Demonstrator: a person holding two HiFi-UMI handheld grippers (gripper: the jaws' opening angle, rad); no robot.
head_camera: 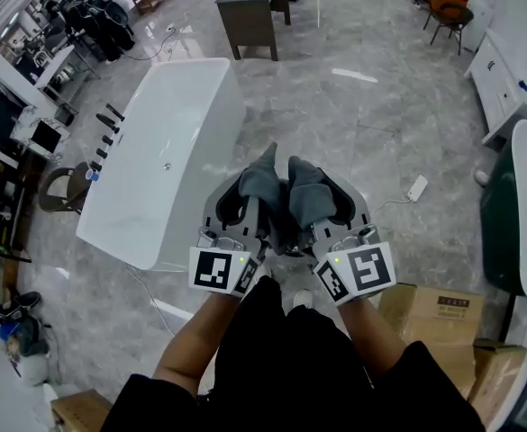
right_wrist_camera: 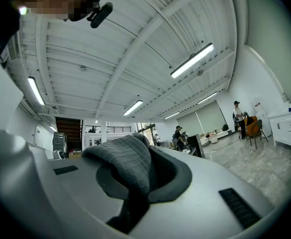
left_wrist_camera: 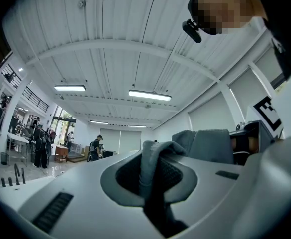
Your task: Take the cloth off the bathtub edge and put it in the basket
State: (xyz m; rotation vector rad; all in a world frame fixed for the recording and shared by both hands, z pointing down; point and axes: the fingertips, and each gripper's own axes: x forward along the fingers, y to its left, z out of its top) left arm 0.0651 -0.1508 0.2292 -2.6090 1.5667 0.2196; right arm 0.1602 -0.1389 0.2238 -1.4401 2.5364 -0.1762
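Grey cloth (head_camera: pixel 263 184) is already off the tub and bunched up in your two claws. Your left gripper (head_camera: pixel 249 207) is clenched on one fold of it. Your right gripper (head_camera: pixel 322 203) is clamped on another, and in the right gripper view a thick wad stands proud of that pinch. Whether it is one piece across both or two separate pieces, the head view does not settle. You hold the two claws side by side, nearly touching, tips aimed upward, just off the near right corner of the white bathtub (head_camera: pixel 173 124) and clear of its rim.

No view shows the basket, so finding it comes first, I'd say. Both gripper cameras face the ceiling, so only your head view can guide the drop. Pulling your hands apart as you turn could tug the fabric out of one pinch, leaving it to swing from the other or fall on the marble floor (head_camera: pixel 362 124). A white cable and socket block (head_camera: pixel 416 187) lie on the floor to your right, near the cardboard boxes (head_camera: pixel 443 313). They could catch your foot if you step that way.
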